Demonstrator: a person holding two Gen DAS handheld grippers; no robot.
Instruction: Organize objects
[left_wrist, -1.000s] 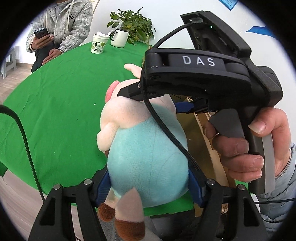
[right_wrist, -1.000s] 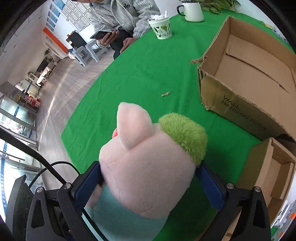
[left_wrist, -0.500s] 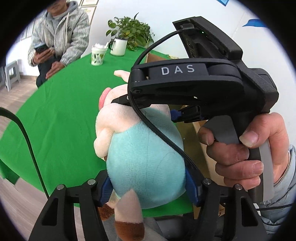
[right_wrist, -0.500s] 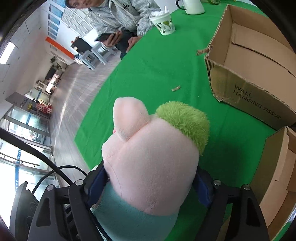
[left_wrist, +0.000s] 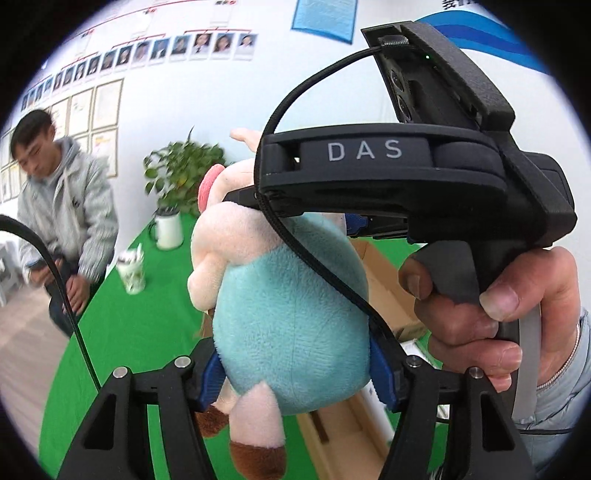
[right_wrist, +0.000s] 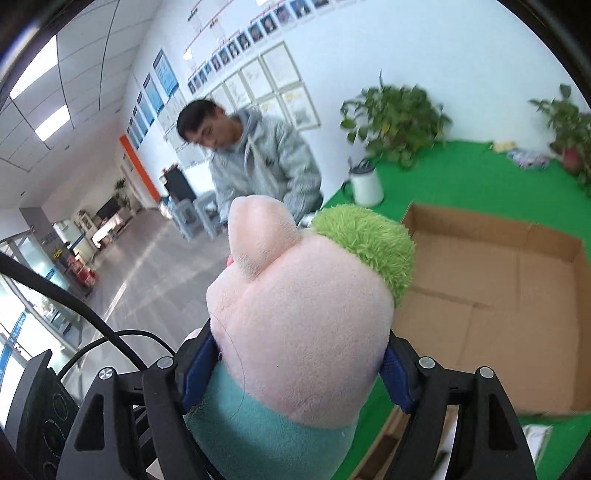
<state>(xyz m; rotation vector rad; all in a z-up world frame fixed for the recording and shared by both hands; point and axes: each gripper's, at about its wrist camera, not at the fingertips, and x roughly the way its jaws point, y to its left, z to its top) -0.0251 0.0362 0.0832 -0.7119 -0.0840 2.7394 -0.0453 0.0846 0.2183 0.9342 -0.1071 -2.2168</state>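
Left tongs (left_wrist: 295, 373) clamp the plush pig (left_wrist: 291, 325) by its teal belly; right tongs (right_wrist: 295, 365), just closing, squeeze its pink head

An office or institutional hall: white wall (right_wrist: 424, 48) hung with rows of staff portrait photos (left_wrist: 207, 46) and framed certificates (right_wrist: 273, 79), blue notice boards (right_wrist: 164, 72), panelled ceiling with flat lights (right_wrist: 55, 118), grey stools (right_wrist: 199, 218), potted plants (right_wrist: 395, 118) on a green-covered table (right_wrist: 461, 173), glass-fronted entrance far left
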